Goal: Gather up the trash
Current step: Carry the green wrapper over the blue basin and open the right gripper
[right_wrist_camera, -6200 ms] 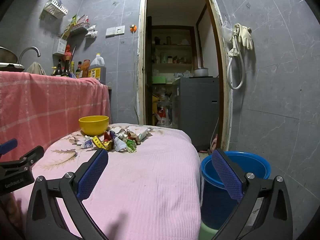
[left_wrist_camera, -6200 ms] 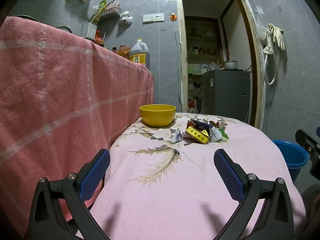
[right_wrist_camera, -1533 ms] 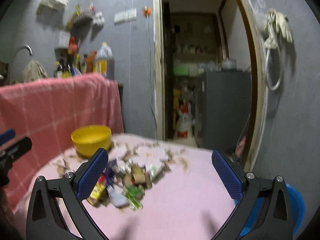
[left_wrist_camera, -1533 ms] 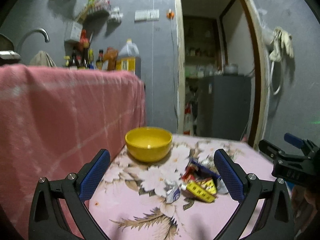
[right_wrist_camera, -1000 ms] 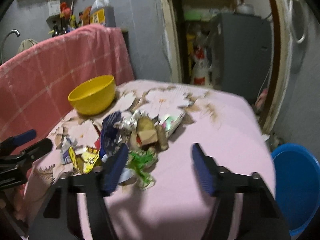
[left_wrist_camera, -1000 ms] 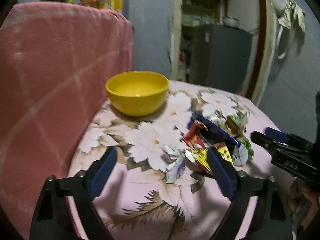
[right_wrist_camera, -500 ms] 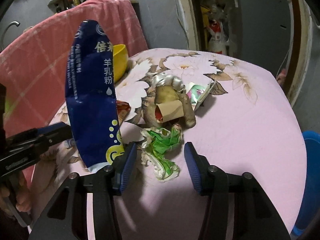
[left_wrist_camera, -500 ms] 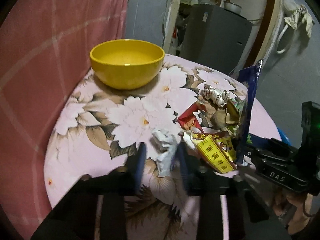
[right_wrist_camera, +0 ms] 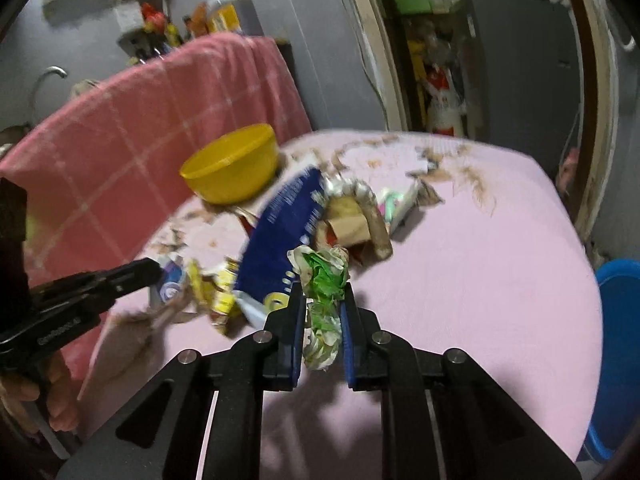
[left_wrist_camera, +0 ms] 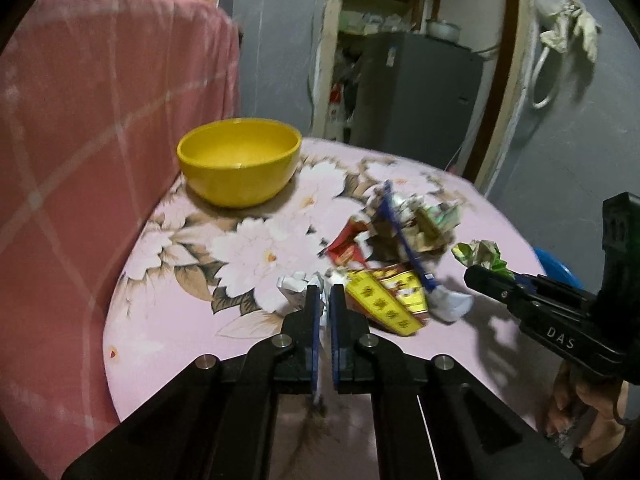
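1. Nearest to us in the right wrist view, our right gripper (right_wrist_camera: 323,304) has its jaws pressed on a crumpled green wrapper (right_wrist_camera: 325,276). The jaws have just been closing, and the wrapper stands up out of them above the pink cloth.
2. In the left wrist view, our left gripper (left_wrist_camera: 325,300) has its jaws drawn almost fully together on a crumpled white wrapper (left_wrist_camera: 294,285). These jaws have also just been closing. A thin strip of the wrapper shows in the narrow gap, and the rest bunches just past the tips.
3. Just beyond both grippers lies the trash pile (left_wrist_camera: 404,236) on the tabletop (left_wrist_camera: 248,240), which is covered by a pink flowered cloth. We see a yellow and red packet (left_wrist_camera: 380,296), a red wrapper (left_wrist_camera: 346,240), a dark blue pouch (right_wrist_camera: 284,248) standing tilted, and brown and silver scraps behind it.
4. Further back on the left stands a yellow bowl (left_wrist_camera: 239,162), upright and apart from the pile.
5. A blue bucket (right_wrist_camera: 618,344) sits beside the right edge of the tabletop, lower than the cloth.
6. Behind the bowl rises a surface draped in pink checked cloth (left_wrist_camera: 100,120), and beyond that a doorway with a grey cabinet (left_wrist_camera: 416,96).
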Demonstrator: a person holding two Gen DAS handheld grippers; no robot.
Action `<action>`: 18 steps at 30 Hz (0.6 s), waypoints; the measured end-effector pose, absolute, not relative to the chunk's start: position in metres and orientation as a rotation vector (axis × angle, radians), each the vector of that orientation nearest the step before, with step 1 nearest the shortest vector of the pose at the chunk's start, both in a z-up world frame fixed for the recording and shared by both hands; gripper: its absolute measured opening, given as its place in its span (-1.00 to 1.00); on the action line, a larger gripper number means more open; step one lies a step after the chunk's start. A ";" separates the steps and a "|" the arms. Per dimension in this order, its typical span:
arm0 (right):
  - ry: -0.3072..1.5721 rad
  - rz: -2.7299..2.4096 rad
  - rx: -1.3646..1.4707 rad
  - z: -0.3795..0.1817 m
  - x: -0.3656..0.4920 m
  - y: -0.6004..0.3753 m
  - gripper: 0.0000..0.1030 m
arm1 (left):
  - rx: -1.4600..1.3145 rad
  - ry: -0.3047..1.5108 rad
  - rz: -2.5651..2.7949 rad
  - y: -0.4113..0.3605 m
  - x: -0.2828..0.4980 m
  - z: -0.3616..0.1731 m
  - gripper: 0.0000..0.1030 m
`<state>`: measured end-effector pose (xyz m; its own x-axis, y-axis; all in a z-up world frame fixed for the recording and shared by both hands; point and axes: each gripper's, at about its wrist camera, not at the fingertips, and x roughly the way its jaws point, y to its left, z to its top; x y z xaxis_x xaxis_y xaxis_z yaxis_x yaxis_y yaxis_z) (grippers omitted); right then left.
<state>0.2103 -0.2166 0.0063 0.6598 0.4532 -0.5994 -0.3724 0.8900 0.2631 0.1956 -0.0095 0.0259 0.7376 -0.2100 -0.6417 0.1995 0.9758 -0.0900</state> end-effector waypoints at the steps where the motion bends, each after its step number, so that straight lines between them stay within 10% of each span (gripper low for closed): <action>1: 0.674 0.467 0.122 0.011 0.204 -0.219 -0.73 | 0.000 0.691 -0.217 -0.013 0.194 0.028 -0.94; 18: 0.246 0.156 0.203 0.067 0.139 -0.325 -0.72 | -0.023 0.412 -0.553 -0.140 0.171 0.098 -0.94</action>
